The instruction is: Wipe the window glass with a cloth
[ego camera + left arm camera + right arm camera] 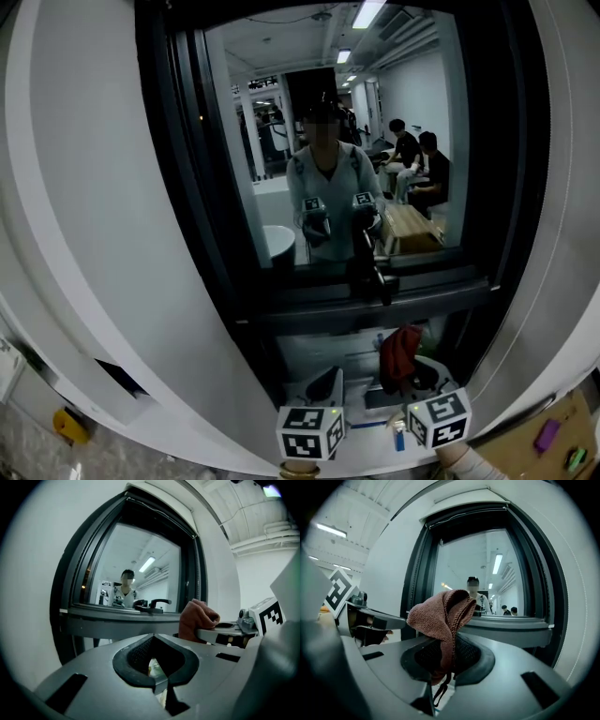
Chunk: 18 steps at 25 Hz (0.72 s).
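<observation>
Holding the cloth (443, 616) clamped between its pads, the right tongs (446, 663) sit below and short of the window glass (328, 141). The glass rises ahead of and above them, behind a dark lower frame rail (375, 298). The cloth, a rust-brown knit, stands bunched upward out of the tongs, its free fold pointing toward the pane but well apart from it. The left tongs (157, 667) hang just beside the right ones, on their left, pads drawn together with nothing between them. A black handle (371, 267) juts from the frame straight ahead of the right tongs. Wiping looks not yet begun. The right hand, carrying the cloth, would need to go forward and up past rail and handle to press the fold onto the glass.
</observation>
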Motion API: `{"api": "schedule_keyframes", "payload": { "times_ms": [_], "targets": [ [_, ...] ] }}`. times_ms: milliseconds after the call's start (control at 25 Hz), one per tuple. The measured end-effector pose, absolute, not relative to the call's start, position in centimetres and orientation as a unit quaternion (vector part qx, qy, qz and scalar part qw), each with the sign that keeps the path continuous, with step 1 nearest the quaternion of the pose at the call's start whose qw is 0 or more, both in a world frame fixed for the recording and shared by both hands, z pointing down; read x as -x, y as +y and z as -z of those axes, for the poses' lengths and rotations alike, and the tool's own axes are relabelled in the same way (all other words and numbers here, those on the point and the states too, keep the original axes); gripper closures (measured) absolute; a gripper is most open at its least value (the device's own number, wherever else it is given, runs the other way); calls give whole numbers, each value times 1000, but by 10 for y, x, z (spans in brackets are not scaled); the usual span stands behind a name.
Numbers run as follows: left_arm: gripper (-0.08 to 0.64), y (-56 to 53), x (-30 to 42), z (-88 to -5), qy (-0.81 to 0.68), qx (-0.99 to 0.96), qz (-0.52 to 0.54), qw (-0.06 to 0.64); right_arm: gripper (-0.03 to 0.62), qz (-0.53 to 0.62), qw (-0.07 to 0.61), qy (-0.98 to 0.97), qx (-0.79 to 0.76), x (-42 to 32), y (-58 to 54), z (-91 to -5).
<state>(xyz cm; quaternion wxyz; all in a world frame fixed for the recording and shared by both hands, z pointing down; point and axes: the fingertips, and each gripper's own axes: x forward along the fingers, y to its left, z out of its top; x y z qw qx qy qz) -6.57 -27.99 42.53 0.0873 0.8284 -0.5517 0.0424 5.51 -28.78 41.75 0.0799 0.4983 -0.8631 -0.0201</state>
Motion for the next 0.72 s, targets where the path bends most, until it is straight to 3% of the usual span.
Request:
{"api": "schedule_keyframes", "payload": {
  "times_ms": [720],
  "targets": [
    [555,-252,65,-444,-551,-829,-45,92,541,11,77,-881,-466,-42,-234,-444]
  ]
}}
